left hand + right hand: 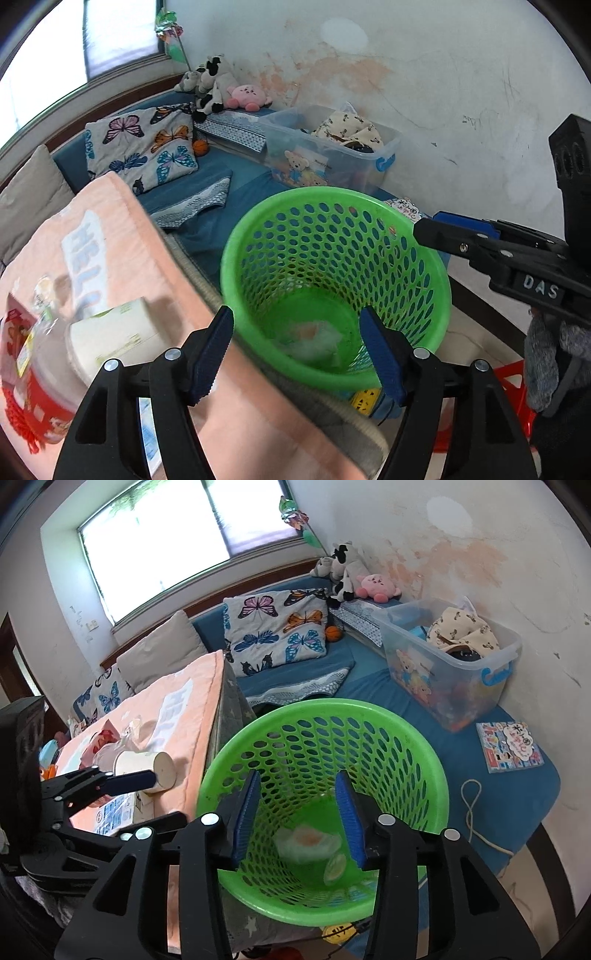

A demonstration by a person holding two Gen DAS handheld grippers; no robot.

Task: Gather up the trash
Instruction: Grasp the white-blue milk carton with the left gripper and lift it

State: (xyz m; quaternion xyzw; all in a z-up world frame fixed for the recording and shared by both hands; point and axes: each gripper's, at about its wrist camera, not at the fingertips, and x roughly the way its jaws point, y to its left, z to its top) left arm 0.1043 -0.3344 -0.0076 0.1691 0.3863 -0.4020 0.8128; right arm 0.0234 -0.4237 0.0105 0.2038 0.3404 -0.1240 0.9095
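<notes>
Right wrist – right gripper parted, green basket

White letters "DAS" stand on a black label on the right gripper, just right of the green basket. Pale blue letters "HEL", the rest hidden, run along the peach blanket left of the basket. Beyond the basket, blue lettering on the clear storage bin is only partly legible.
</notes>
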